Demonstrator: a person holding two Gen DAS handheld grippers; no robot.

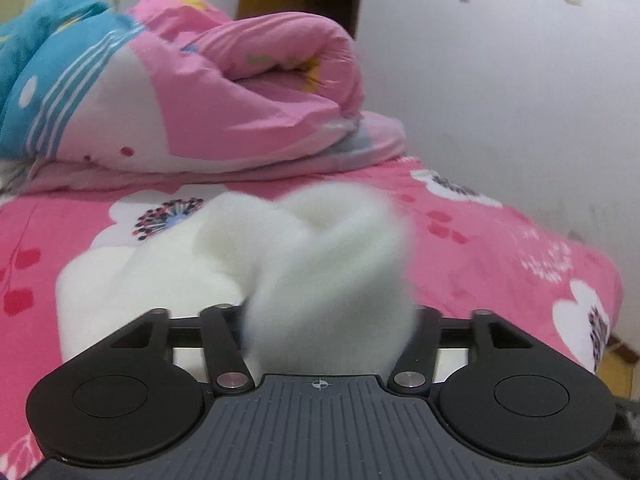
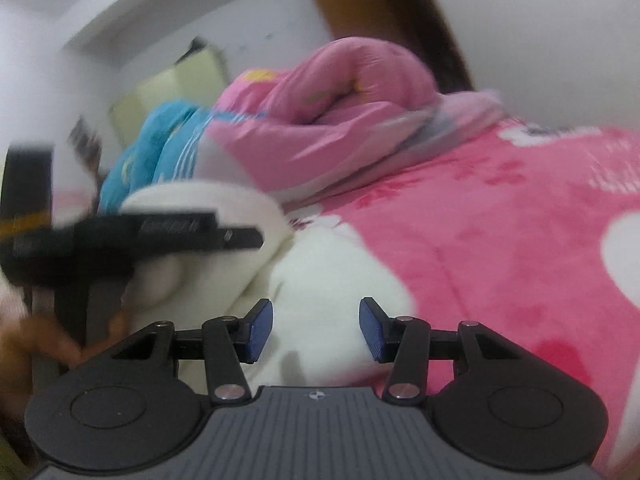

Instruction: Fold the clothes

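A fluffy white garment (image 1: 320, 248) lies on the pink floral bedsheet (image 1: 500, 256). In the left wrist view a thick bunch of it fills the space between my left gripper's (image 1: 328, 320) fingers and rises blurred above them, hiding the pads; the gripper is shut on that bunch. In the right wrist view my right gripper (image 2: 317, 330) stands open just over the white garment (image 2: 328, 280), its blue pads (image 2: 262, 330) apart with nothing gripped. The left gripper (image 2: 160, 236) shows there too as a blurred black shape at the left, against a raised fold of the garment.
A rolled pink, white and blue quilt (image 1: 192, 92) is heaped at the back of the bed. A white wall (image 1: 500, 80) runs along the right. The bed's right edge (image 1: 616, 320) drops to a yellowish floor. A hand (image 2: 40, 340) is at the lower left.
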